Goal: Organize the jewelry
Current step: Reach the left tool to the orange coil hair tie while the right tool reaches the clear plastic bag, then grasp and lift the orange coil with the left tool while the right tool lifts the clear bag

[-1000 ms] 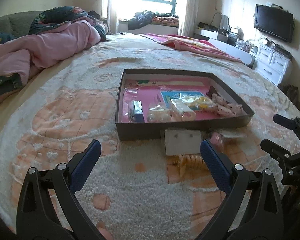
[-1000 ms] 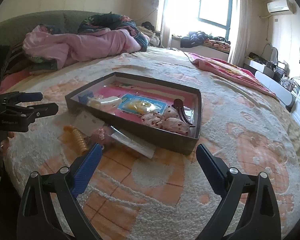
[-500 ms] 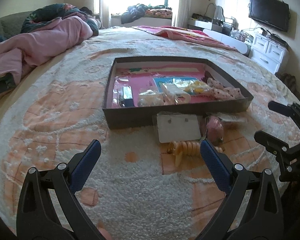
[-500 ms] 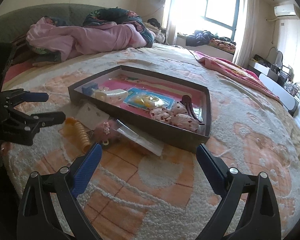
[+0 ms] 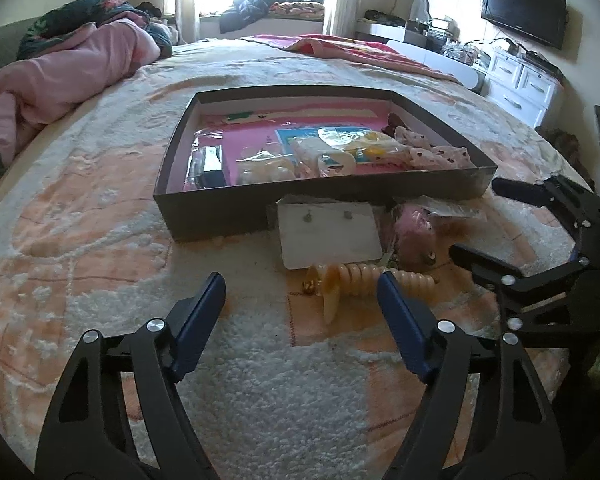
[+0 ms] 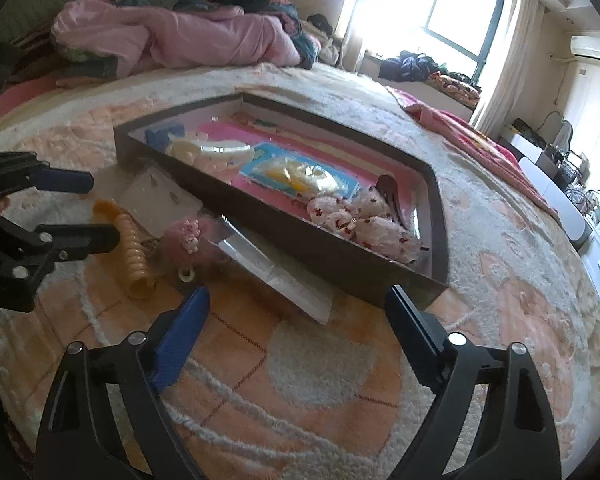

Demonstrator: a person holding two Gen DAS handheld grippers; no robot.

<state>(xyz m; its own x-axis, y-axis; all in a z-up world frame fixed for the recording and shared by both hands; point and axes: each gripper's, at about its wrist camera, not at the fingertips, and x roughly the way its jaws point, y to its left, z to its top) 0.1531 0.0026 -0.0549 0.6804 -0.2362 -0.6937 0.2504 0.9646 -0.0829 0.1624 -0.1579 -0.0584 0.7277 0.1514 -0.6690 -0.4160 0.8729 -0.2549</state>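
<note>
Both grippers have dropped nearer the loose jewelry: left gripper [image 5: 300, 300] and right gripper [image 6: 296, 312] narrowing, empty, pickup imminent beside the tray [image 5: 320, 196].

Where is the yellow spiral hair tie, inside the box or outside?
Outside: the yellow spiral hair tie lies on the blanket before the box.

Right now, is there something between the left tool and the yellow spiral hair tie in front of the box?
Nothing visible blocks it. The left tool, jaws closing with nothing between them, faces the spiral hair tie across bare blanket. The white earring card lies just behind it.
</note>
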